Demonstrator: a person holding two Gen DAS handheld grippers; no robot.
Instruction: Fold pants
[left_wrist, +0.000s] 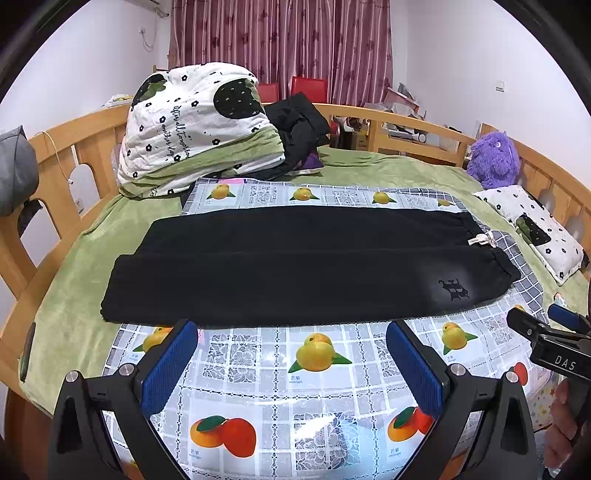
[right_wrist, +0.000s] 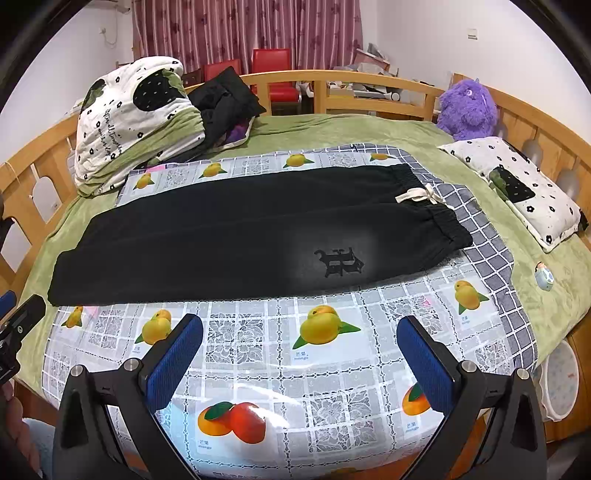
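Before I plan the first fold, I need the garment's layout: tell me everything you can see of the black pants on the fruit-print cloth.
The black pants look like soft, matte sweatpants. They lie flat, legs side by side, lengthwise across the fruit-print plastic cloth. The gathered elastic waistband with a cream drawstring bow points right, cuffs left. A dark emblem sits near the waist. Neither open gripper touches them.

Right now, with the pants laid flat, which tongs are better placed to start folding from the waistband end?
Probably the right tongs: the waistband lies on their side of the pants. The left tongs sit nearer the leg cuffs. Both are open and touch nothing.
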